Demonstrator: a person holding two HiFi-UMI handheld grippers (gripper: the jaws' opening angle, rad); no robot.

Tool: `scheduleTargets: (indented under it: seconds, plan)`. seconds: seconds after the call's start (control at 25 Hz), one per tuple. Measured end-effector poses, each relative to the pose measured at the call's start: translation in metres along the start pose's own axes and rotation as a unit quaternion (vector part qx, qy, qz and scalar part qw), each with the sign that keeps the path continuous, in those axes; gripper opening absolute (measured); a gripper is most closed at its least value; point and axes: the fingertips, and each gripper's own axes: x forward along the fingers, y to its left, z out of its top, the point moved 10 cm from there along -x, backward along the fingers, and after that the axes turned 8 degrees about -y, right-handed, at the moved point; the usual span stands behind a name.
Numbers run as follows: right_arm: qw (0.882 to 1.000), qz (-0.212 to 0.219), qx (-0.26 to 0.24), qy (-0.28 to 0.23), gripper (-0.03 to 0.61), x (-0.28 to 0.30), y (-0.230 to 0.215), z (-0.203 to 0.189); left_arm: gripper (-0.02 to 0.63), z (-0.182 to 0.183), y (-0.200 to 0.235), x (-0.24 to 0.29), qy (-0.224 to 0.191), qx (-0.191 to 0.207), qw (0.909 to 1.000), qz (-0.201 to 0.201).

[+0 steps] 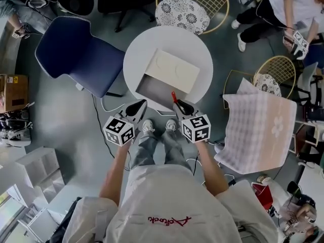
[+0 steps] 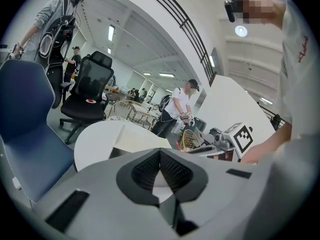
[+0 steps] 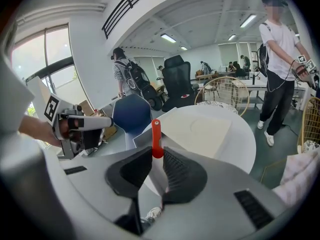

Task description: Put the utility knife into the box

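A round white table [image 1: 136, 52] bears an open box [image 1: 155, 91] with a grey inside and its cream lid [image 1: 173, 70] folded back. My right gripper [image 1: 176, 105] hovers at the box's near edge, shut on a red utility knife [image 1: 173, 96] that sticks up past the jaws. The right gripper view shows the knife [image 3: 156, 136] pinched between the black pads [image 3: 176, 171], with the box lid [image 3: 202, 131] beyond. Left of it, at the table's near rim, my left gripper [image 1: 143, 104] has its pad tips touching and nothing in them [image 2: 160, 153].
A blue chair [image 1: 76, 54] stands left of the table. A gold wire chair with a patterned cushion [image 1: 183, 13] is behind it. Another chair draped in a pink checked cloth [image 1: 260, 130] is at the right. A person [image 1: 291, 4] stands at the far right.
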Motion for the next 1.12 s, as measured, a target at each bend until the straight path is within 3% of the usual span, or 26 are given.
scheduleTargets:
  seconds: [0.2,0.44,0.6,0.84,1.12]
  plan:
    - [0.999,0.007,-0.025,0.022,0.078,0.005,-0.002,-0.005,0.011,-0.007,-0.004,-0.005,-0.003,-0.008,0.9999,0.007]
    - [0.992,0.033,-0.106,0.067,0.078,0.019,0.001,-0.010,0.011,-0.010,-0.003,-0.013,-0.009,-0.013,0.9997,0.017]
    - [0.979,0.055,-0.169,0.101,0.078,0.030,0.002,-0.010,0.011,-0.012,-0.002,-0.019,-0.013,-0.017,0.9994,0.026]
    - [0.946,0.092,-0.265,0.162,0.078,0.047,0.005,-0.008,0.011,-0.013,-0.004,-0.021,-0.026,-0.023,0.9988,0.034]
    - [0.931,0.110,-0.284,0.199,0.078,0.069,0.010,-0.011,0.011,-0.014,0.000,-0.035,-0.036,-0.028,0.9979,0.046]
